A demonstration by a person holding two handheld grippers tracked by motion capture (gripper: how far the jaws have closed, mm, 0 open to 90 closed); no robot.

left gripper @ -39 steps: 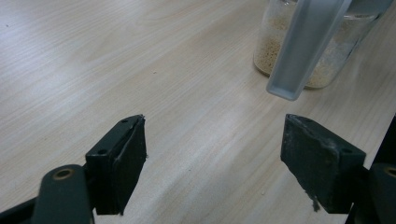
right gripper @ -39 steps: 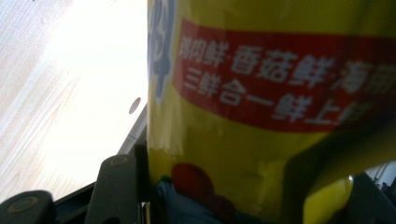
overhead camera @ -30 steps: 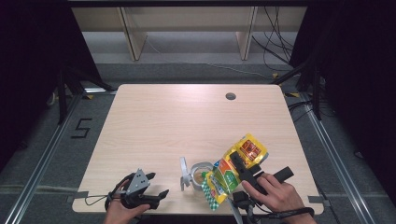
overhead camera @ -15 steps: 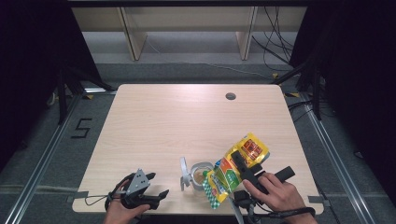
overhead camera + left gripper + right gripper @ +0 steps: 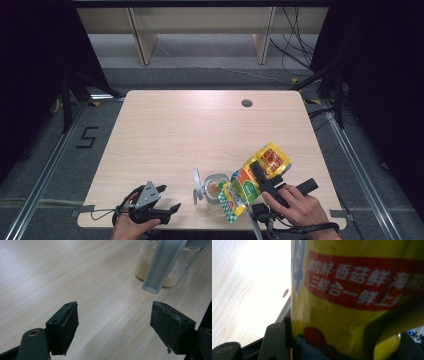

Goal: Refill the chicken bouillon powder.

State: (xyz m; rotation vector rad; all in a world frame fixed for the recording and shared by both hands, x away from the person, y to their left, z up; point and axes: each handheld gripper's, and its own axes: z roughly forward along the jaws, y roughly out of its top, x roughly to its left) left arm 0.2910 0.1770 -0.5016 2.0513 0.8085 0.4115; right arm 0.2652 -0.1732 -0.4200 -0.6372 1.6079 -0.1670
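Seasoning pouch tipped over the jar at our near table edge

On the pale wooden table (image 5: 200, 130), our right gripper (image 5: 265, 175) is clamped on the yellow-and-green foil pouch (image 5: 250, 182), long axis running ten o'clock downward, mouth over the clear glass jar of granules (image 5: 216, 187) at nine o'clock; our left gripper (image 5: 167, 200) rests with jaws apart, jar at two o'clock.

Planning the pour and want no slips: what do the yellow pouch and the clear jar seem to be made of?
The yellow printed pouch, clamped in the right tool, looks like glossy plastic film: it shines and creases in the right gripper view. The clear round jar holding pale granules is see-through with a smooth wall; glass or hard plastic, I can't tell which. Its flipped-up grey lid looks like matt plastic.
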